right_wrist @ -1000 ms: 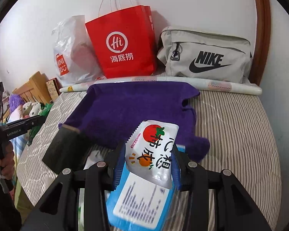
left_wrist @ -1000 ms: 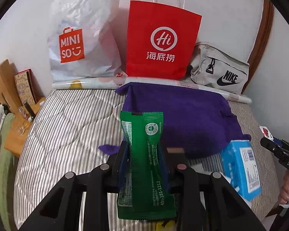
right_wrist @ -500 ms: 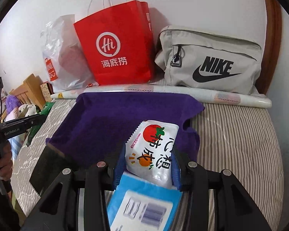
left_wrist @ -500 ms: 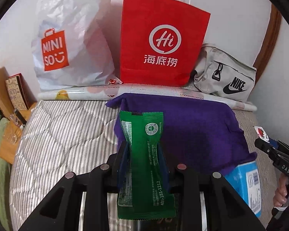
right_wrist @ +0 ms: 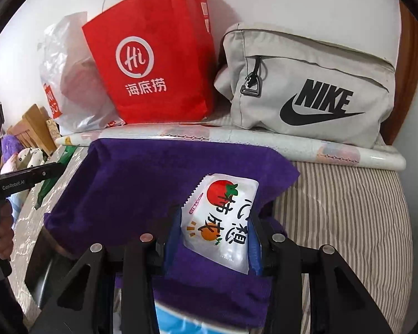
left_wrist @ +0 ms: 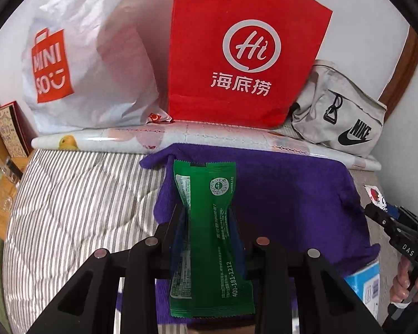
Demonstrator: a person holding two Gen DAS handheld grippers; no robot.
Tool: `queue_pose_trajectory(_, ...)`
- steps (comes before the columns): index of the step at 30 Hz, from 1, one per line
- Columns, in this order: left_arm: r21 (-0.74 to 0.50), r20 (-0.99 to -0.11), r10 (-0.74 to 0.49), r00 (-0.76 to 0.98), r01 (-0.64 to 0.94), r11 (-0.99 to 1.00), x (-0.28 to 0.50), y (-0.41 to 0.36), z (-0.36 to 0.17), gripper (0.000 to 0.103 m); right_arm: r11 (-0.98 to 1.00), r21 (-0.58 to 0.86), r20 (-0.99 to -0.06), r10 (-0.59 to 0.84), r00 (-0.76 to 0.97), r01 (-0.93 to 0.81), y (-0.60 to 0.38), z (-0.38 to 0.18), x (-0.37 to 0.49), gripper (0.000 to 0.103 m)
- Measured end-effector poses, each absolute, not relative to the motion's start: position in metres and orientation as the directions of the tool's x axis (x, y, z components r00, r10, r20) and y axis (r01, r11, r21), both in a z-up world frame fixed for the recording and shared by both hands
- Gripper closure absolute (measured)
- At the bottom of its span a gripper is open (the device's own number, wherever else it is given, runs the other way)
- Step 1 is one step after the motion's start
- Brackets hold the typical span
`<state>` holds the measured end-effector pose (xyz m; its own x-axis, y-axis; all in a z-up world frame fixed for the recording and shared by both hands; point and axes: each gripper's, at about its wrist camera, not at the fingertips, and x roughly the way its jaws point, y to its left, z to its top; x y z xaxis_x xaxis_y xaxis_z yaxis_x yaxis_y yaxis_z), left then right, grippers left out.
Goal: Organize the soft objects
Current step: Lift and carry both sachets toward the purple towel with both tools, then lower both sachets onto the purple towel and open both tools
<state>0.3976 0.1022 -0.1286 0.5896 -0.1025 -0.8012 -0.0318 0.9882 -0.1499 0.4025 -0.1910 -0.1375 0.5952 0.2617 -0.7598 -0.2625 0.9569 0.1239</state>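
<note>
At lower centre, the left gripper (left_wrist: 206, 220) pinches a green snack packet (left_wrist: 209, 239) and the right gripper (right_wrist: 213, 231) pinches a white tomato-print packet (right_wrist: 223, 222), both above the purple towel (left_wrist: 287, 194).

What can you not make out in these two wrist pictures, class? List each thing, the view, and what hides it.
- Blue pack, left wrist view: cut off by the purple towel and the picture's edge; print too small to read.
- Green packet, left wrist view: front face turned away.
- White tomato packet, right wrist view: lower end hidden between the fingers.
- Red bag, both views: contents hidden by its walls.
- Minisobag: contents blurred behind plastic.
</note>
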Motion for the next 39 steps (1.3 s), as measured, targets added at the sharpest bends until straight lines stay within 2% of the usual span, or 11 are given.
queue_pose_trajectory(10,-0.149,-0.847,-0.116,0.518,-0.022,0.989,0.432,0.096,-0.148,0.074,0.956,0.103,-0.802,0.242,0.547,-0.273,-0.187,-0.161,0.431,0.061)
queue_pose_trajectory(15,-0.215,-0.867,-0.179,0.465,-0.025,0.976,0.444,0.100,-0.162,0.074,0.954,0.087,-0.822,0.231,0.521,-0.287,-0.181,-0.172,0.444,0.061)
queue_pose_trajectory(33,-0.188,-0.901,-0.158,0.403,-0.036,0.981,0.466,0.095,-0.189,0.071,0.949,0.067,-0.868,0.208,0.451,-0.309,-0.173,-0.192,0.468,0.058)
queue_pose_trajectory(36,-0.191,-0.901,-0.164,0.402,-0.028,0.981,0.467,0.093,-0.188,0.071,0.950,0.065,-0.869,0.205,0.451,-0.306,-0.173,-0.193,0.469,0.053)
queue_pose_trajectory(39,-0.176,-0.904,-0.154,0.399,-0.020,0.984,0.467,0.089,-0.187,0.066,0.952,0.084,-0.867,0.216,0.449,-0.295,-0.176,-0.193,0.470,0.039)
